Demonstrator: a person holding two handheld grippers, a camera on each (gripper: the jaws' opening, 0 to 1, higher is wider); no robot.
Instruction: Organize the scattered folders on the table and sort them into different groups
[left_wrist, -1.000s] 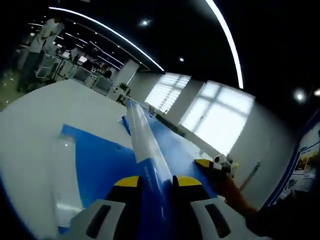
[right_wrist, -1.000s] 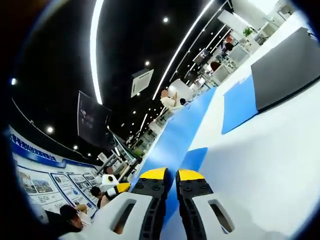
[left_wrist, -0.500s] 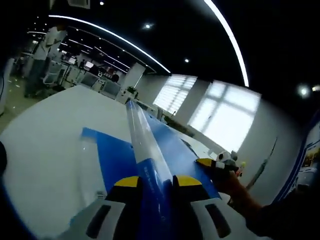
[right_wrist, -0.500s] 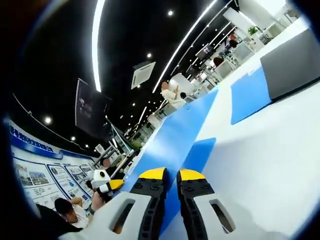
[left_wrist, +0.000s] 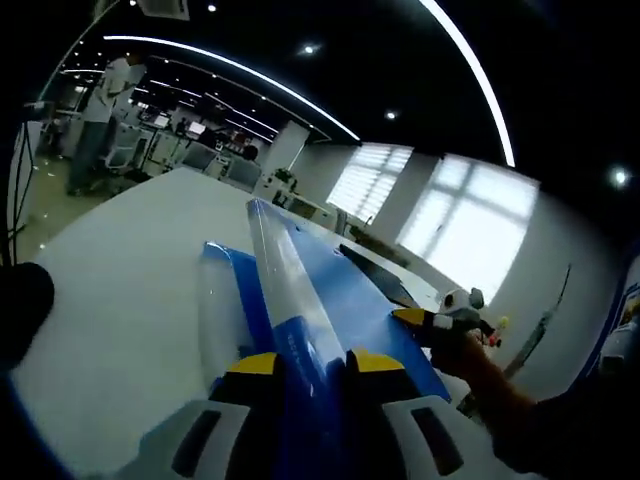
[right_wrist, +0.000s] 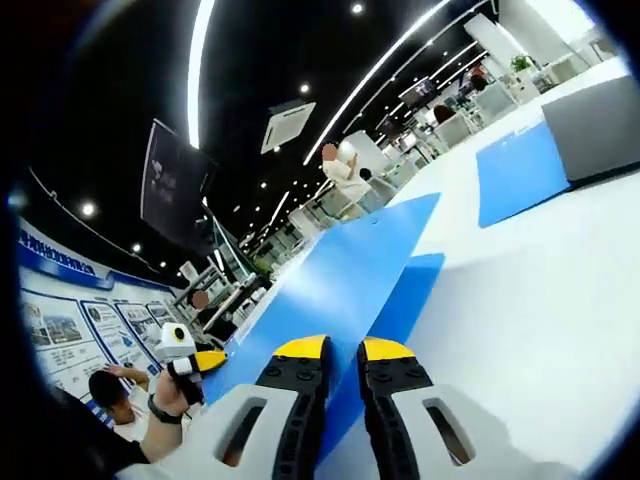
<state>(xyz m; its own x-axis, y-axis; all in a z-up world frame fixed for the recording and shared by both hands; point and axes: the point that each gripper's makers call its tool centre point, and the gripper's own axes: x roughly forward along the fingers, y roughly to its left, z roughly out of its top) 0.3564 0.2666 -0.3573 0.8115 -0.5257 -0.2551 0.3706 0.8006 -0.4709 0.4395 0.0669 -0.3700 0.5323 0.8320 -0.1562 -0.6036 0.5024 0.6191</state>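
Both grippers, left (left_wrist: 311, 362) and right (right_wrist: 344, 348), had their jaws clamped on a thin, glossy blue folder (right_wrist: 340, 285) lifted off the smooth white counter (right_wrist: 520, 300); another flat blue folder (right_wrist: 520, 172) lay beside a grey slab (right_wrist: 608, 125)

Wide white smooth-topped table (left_wrist: 120, 300) carries everything; same white table in right gripper view (right_wrist: 520, 300). Lying flat on it, right gripper view: a thin blue rectangular folder (right_wrist: 522, 172) far across the surface, with a grey flat rectangular folder or board (right_wrist: 606, 128) just beside it, edges apparently touching, hard to be sure at this angle. Nearer, another blue flat sheet-like folder (right_wrist: 405, 295) rests on the tabletop. Left gripper view: a blue folder with a clear plastic edge strip (left_wrist: 225, 300) lies on the white surface, its far corner pointing away.
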